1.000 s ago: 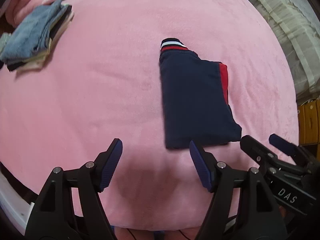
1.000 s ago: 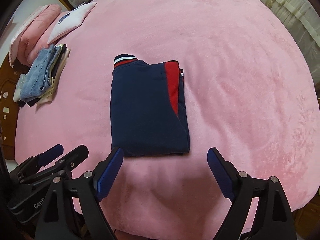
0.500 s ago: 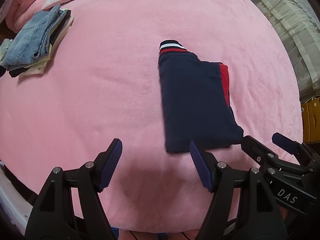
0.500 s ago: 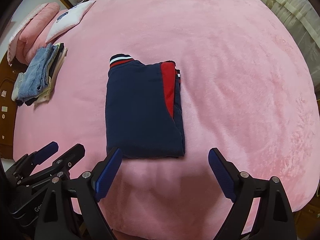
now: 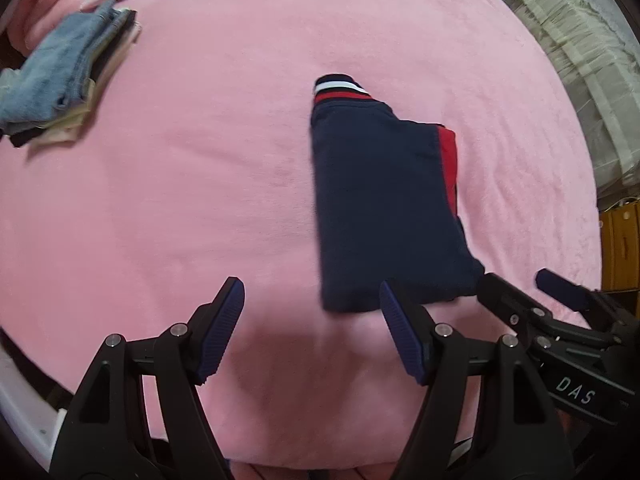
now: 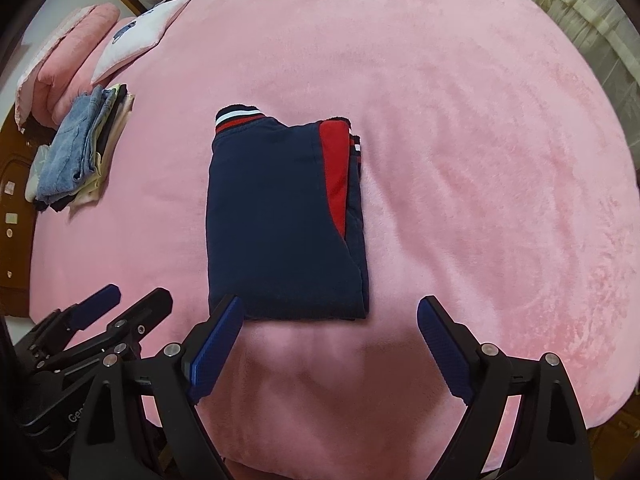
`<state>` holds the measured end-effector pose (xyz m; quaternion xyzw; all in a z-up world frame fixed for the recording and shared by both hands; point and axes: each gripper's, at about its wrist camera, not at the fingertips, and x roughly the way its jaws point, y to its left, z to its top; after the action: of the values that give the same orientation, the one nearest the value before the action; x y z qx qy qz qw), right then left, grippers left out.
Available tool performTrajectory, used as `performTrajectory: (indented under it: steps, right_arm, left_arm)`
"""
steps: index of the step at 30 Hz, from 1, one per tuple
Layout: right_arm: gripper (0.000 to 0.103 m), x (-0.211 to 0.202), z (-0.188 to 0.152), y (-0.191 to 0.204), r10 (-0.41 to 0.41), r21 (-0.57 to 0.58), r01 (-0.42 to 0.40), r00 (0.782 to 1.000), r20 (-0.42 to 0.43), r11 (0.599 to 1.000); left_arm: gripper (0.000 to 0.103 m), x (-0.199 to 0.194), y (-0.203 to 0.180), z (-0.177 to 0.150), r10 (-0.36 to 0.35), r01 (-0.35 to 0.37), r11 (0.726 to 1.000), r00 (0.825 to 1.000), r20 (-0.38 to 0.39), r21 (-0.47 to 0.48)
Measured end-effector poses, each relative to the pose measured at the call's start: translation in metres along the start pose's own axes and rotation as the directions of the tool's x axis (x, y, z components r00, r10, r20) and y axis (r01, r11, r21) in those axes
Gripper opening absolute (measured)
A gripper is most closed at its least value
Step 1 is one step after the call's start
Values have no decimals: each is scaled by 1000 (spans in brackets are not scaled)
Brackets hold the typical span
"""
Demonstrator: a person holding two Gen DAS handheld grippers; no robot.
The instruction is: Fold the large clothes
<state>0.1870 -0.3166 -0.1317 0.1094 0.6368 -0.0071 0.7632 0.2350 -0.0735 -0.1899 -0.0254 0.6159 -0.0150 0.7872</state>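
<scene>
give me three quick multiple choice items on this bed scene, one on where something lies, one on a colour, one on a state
1. Where is the stack of folded clothes relative to the navy garment in the right wrist view?
A. to its left, near the pillows
B. on top of it
C. to its right, by the curtain

2. What colour is the panel along the navy garment's right side?
A. yellow
B. red
C. green

3. What state is the right hand-held gripper in?
A. shut on the garment
B. shut on the blanket
C. open, holding nothing

Answers:
1. A, the stack sits far left beside the pink pillow and the white pillow.
2. B, a red strip runs down that edge.
3. C, its jaws stand wide apart over the pink blanket, with nothing between them.
</scene>
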Motion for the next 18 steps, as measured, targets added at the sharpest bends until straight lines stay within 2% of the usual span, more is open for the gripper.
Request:
performTrajectory:
  steps: [3, 5, 7, 9, 12, 14, 17, 18]
  right_arm:
    - [90, 18, 2, -13, 112, 25, -112, 994, -3, 993]
    - [90, 36, 8, -30, 231, 56, -231, 973, 0, 971]
    - [90, 57, 13, -47, 338, 95, -337, 941, 4, 937]
    - [90, 80, 20, -63, 399, 145, -393, 917, -13, 908]
    - [84, 110, 31, -80, 441, 202, -421, 895, -65, 884]
    - [80, 125, 37, -84, 493, 204, -468, 865, -91, 860]
    - [76, 139, 42, -84, 541, 182, -518, 834, -110, 836]
    - [74, 142, 43, -84, 555, 179, -533, 824, -112, 827]
  left_arm:
    - [68, 21, 4, 6, -98, 98, 995, 995, 7, -30]
    - [68, 38, 9, 11, -172, 172, 984, 985, -4, -49]
    - [68, 58, 15, 17, -199, 196, 978, 980, -27, -69]
    - [68, 77, 23, 18, -245, 236, 964, 967, -65, -119]
    - [68, 97, 35, 19, -343, 327, 928, 937, -62, -181]
    - [67, 108, 43, 19, -423, 406, 884, 906, -24, -233]
    - [67, 127, 48, 22, -491, 468, 837, 871, -11, -285]
    - [67, 132, 49, 23, -501, 478, 829, 866, -6, -289]
